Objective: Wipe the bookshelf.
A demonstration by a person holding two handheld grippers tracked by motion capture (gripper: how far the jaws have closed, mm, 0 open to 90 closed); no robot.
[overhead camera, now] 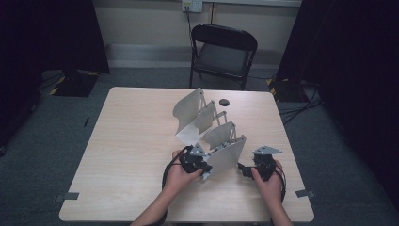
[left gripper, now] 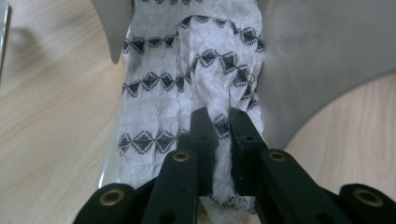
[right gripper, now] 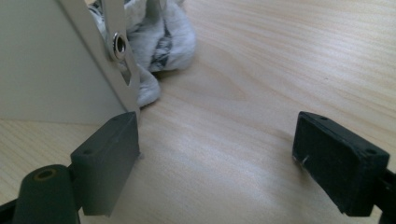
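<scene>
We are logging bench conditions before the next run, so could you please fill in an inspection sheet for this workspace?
Surface: light wooden table, bare around the work.
Job's things: white cloth with black diamond pattern lying between the grey hinged panels of a folding board.
Clutter: small dark round object near the table's far edge; too small to identify.
Grippers: left gripper shut on the cloth; right gripper open, empty, low over the table beside a panel's corner.
Cables: a black cable loops from the left gripper; more cables on the floor at right.
Surroundings: black folding chair behind the table, wall socket, grey carpet, dark curtains.
</scene>
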